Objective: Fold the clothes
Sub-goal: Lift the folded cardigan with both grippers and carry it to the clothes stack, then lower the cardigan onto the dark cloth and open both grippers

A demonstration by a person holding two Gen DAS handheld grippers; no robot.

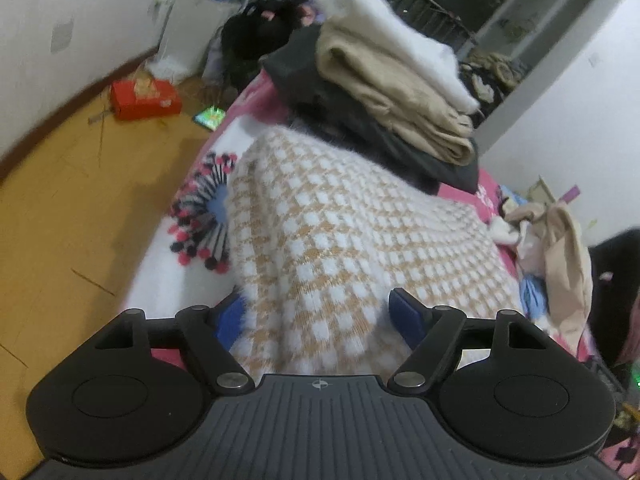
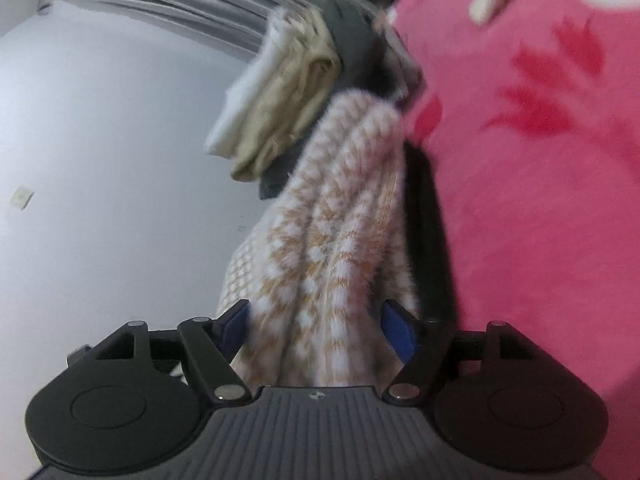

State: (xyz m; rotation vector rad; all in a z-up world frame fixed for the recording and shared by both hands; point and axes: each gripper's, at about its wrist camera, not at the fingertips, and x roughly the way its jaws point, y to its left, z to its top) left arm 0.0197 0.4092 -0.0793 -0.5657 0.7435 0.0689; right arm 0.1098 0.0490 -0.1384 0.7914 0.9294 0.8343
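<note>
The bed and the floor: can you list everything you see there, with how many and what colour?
Checked sweater: one, tan and white, spread on the bed, between both tongs.
Folded clothes pile: one stack, white, beige, dark grey, behind the sweater.
Blanket: one, pink with red shapes, covering the bed.
Loose clothes: a small heap, beige and white, right side of the bed.
Box: one, red, on the wooden floor.
Left tongs: blue pads, on either side of the sweater.
Right tongs: blue pads, bunched sweater between them.
</note>
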